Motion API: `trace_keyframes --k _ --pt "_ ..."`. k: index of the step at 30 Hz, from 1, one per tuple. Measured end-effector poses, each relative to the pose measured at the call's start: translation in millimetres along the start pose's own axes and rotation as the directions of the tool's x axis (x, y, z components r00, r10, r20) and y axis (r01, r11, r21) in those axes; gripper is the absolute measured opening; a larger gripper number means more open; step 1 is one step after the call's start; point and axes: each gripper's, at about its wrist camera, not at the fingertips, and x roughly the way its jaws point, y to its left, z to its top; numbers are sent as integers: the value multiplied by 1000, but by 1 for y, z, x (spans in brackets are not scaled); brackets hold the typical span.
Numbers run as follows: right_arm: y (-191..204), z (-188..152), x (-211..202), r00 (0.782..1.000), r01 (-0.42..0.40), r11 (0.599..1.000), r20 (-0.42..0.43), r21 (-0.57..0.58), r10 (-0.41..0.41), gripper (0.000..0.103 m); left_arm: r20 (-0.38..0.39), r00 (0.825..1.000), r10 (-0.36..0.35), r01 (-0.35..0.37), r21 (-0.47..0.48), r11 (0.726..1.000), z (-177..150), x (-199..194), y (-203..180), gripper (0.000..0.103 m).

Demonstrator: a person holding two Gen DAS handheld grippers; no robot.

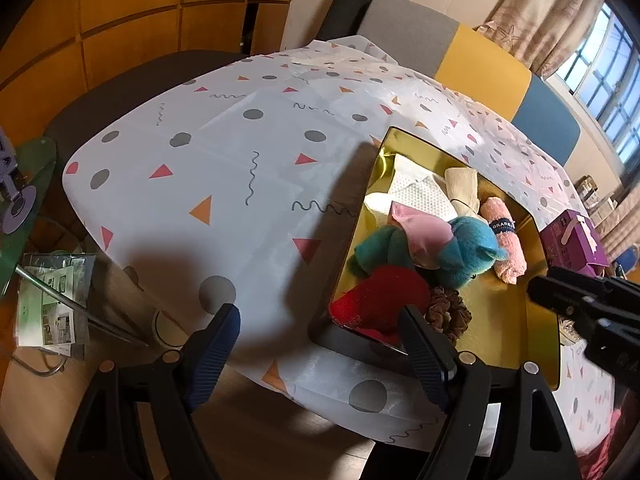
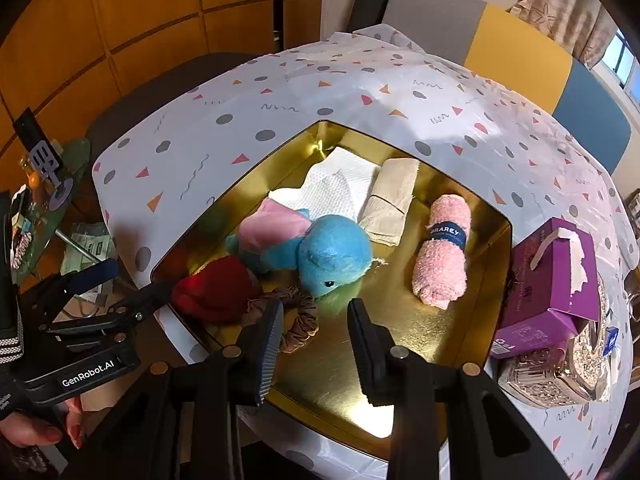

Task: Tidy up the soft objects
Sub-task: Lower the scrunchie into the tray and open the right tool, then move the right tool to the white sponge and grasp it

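- Wood-panel wall in bkgd; table under a white cloth (image 2: 360, 80) w/ dots, triangles, squiggles; gold tray (image 2: 340, 368) at frame centre in the right wrist view.
- Right gripper (image 2: 314, 338): bottom centre, jaws narrow, nothing between them; hangs over the bare gold floor at the tray's near end.
- Left gripper (image 1: 320, 344): bottom centre of the left wrist view, jaws wide, empty; right finger overlaps the tray's near-left corner, whether touching can't tell.
- Brown scrunchie (image 2: 298, 320): just left of the right gripper, in tray.
- Red soft item (image 2: 216, 292): lower left of tray, beside scrunchie.
- Blue plush toy (image 2: 324, 256): tray centre, pink cloth (image 2: 276, 226) lying across it.
- Pink rolled towel (image 2: 440, 252): right side of tray, dark band round it, apart from the plush.
- White textured cloth (image 2: 340, 188) and beige folded cloth (image 2: 392, 200): far end of tray, side by side.
- Purple box (image 2: 556, 272): right of tray, on cloth, outside it.
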Motion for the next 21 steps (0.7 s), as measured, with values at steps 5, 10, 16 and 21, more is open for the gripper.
trace_keyframes --k 5,10,16,21 --pt "-12 4 -20 999 1 1000 53 27 -2 33 3 1000 7 -7 3 1000 0 -2 -3 83" --pt "-31 6 -40 995 13 997 98 74 -20 33 8 1000 6 -7 10 1000 -1 -6 -10 83" --pt "-60 -2 -69 985 18 990 170 138 -42 33 29 1000 13 -14 19 1000 -1 -12 -24 91" --pt "-98 -21 -90 971 33 970 223 239 -88 33 41 999 13 -16 59 998 1 -18 -48 92"
